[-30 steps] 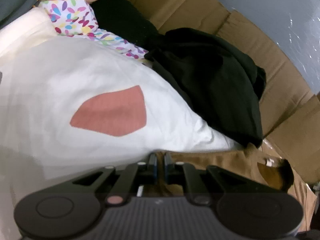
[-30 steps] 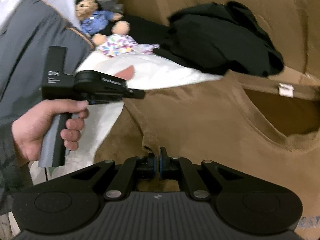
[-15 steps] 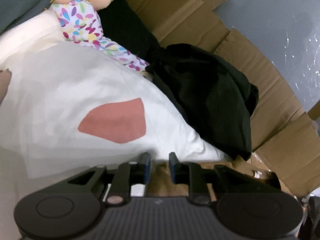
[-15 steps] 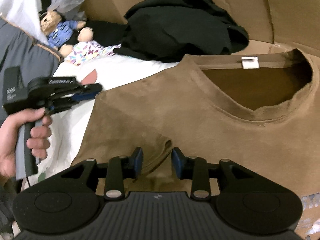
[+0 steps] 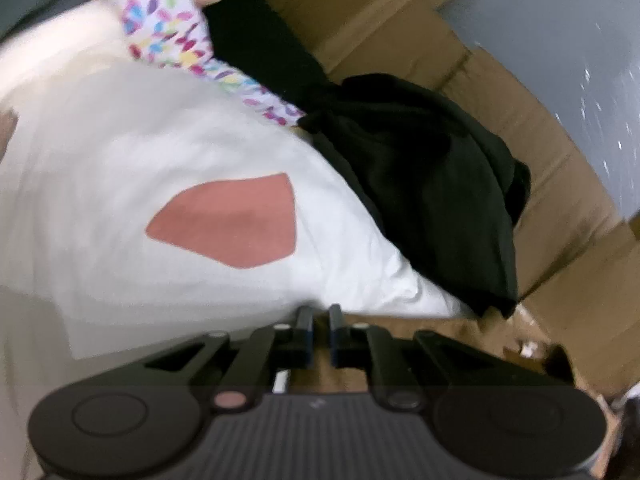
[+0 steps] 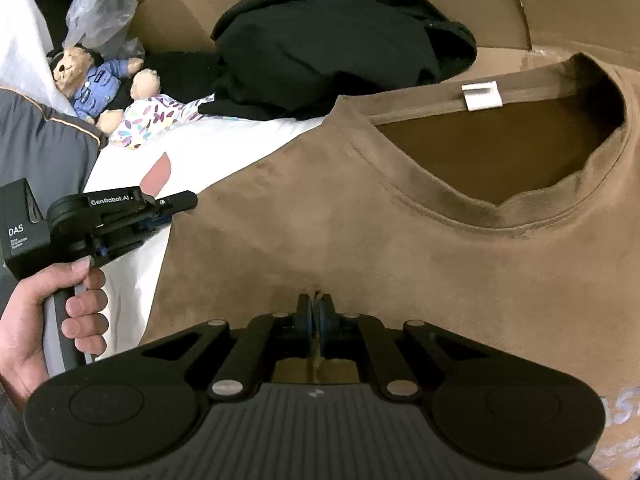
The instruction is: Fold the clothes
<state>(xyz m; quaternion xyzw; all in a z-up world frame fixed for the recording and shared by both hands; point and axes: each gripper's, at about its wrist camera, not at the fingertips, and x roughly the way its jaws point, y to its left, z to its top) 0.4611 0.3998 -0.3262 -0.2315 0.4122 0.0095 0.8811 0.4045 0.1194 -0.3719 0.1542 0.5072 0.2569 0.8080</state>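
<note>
Brown T-shirt (image 6: 400, 240): spread flat, collar away from the grippers, white label at the neck.
Right gripper (image 6: 316, 312): jaws clamped on a pinched ridge of the shirt's near edge.
Left gripper (image 5: 318, 320): at the shirt's left edge, jaws nearly together, seemingly pinching brown cloth; view blurred.
White cloth (image 5: 140, 140): left of the shirt.
Black garment (image 6: 332, 36): heaped beyond the shirt.

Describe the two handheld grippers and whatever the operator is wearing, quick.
Both grippers are matte black with blue finger pads. The left gripper reads "GenRobot.AI" in white, with a black "DAS" box behind and a grey handle. The right gripper has a ribbed body and silver pivot pins. Sleeve: grey.
</note>
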